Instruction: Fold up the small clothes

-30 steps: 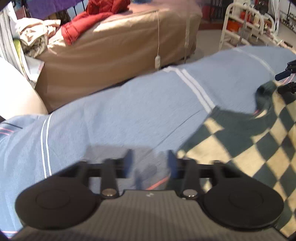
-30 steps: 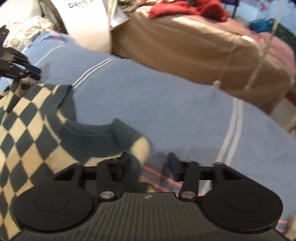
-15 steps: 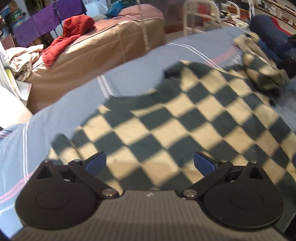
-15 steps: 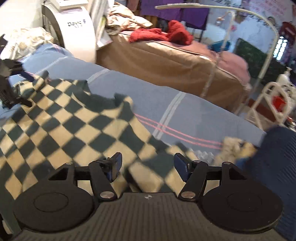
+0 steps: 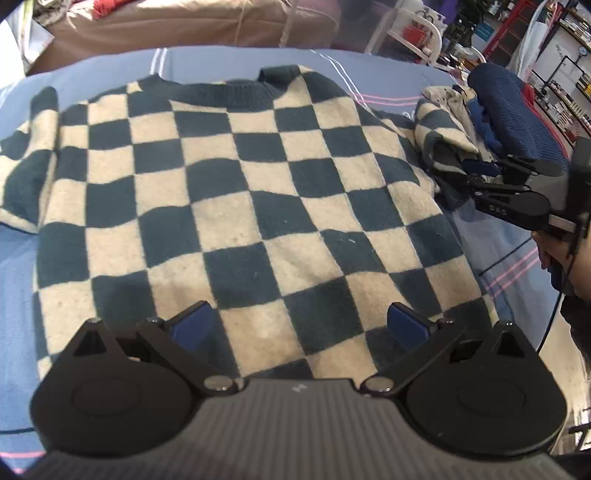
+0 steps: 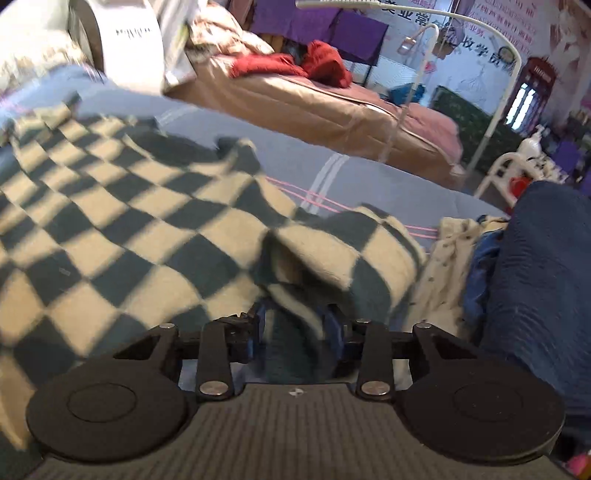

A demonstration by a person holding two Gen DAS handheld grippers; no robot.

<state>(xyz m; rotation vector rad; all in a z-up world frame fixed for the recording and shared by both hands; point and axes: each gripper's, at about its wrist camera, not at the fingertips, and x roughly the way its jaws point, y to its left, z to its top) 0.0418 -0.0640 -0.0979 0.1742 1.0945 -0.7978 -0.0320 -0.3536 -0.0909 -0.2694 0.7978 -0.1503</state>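
A dark green and cream checkered sweater (image 5: 236, 206) lies spread flat on the blue bedsheet (image 5: 399, 74), collar at the far side. My left gripper (image 5: 299, 325) is open wide just above the sweater's near hem and holds nothing. My right gripper (image 6: 295, 328) is shut on the sweater's bunched right sleeve (image 6: 332, 254), at the sweater's right edge. The right gripper also shows in the left wrist view (image 5: 480, 173), at the sleeve (image 5: 439, 129). The sweater's left sleeve (image 5: 29, 162) lies folded at the left.
A pile of other clothes, cream and dark blue (image 6: 517, 266), lies right of the sweater. A brown-covered bed (image 6: 303, 99) with red clothing (image 6: 317, 62) stands behind. A white cylinder (image 6: 125, 40) stands at the far left. White frames (image 5: 417, 33) stand at the far right.
The left gripper has pulled back toward the sweater's hem and stays open. The right gripper has moved to the right sleeve and shut on it.
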